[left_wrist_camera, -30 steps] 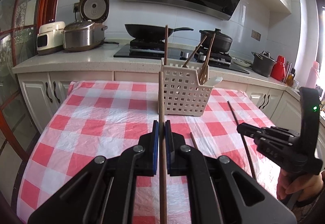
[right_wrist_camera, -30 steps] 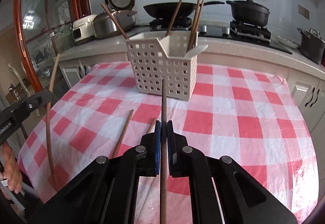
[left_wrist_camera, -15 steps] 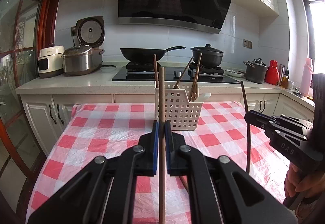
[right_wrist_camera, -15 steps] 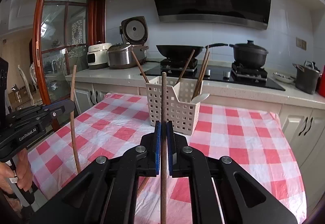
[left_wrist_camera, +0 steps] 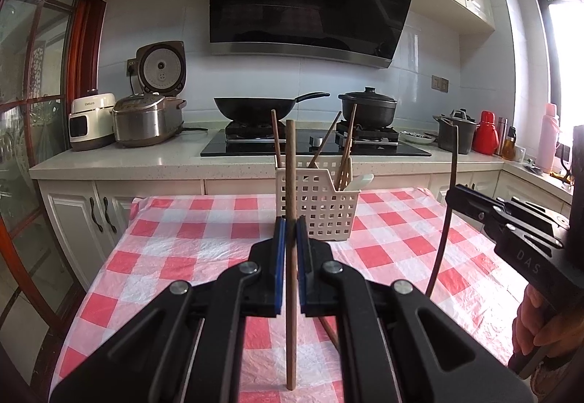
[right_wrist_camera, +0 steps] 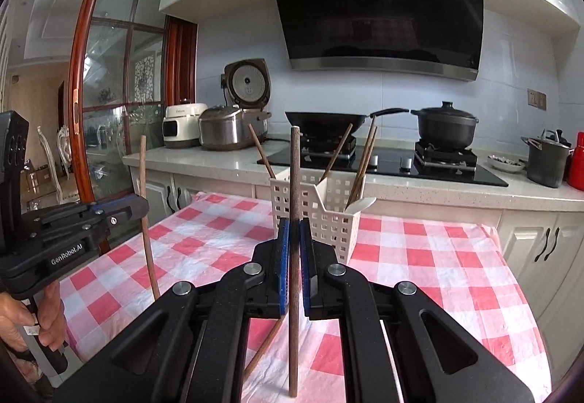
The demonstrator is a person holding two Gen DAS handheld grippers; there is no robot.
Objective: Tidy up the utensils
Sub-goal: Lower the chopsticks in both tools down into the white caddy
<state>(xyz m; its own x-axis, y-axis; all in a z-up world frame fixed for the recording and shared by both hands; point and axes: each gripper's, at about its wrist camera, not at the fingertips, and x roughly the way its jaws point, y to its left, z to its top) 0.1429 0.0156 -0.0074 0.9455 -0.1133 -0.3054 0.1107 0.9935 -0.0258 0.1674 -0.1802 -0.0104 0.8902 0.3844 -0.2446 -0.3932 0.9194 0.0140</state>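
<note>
My left gripper is shut on a light brown chopstick that stands upright, above the red-and-white checked tablecloth. My right gripper is shut on a darker chopstick, also upright. Each gripper shows in the other's view: the right gripper at the right edge, the left gripper at the left edge. Beyond both stands a white perforated basket holding several chopsticks and a white spoon. Loose chopsticks lie on the cloth under the grippers.
Behind the table runs a counter with a stove, a black wok, a black pot and rice cookers. A grey pot and red flask stand at the right. A glass door is at the left.
Both grippers have risen and tipped upward with their chopsticks still clamped. The basket now looks farther off and more of the hood and cabinets shows.
</note>
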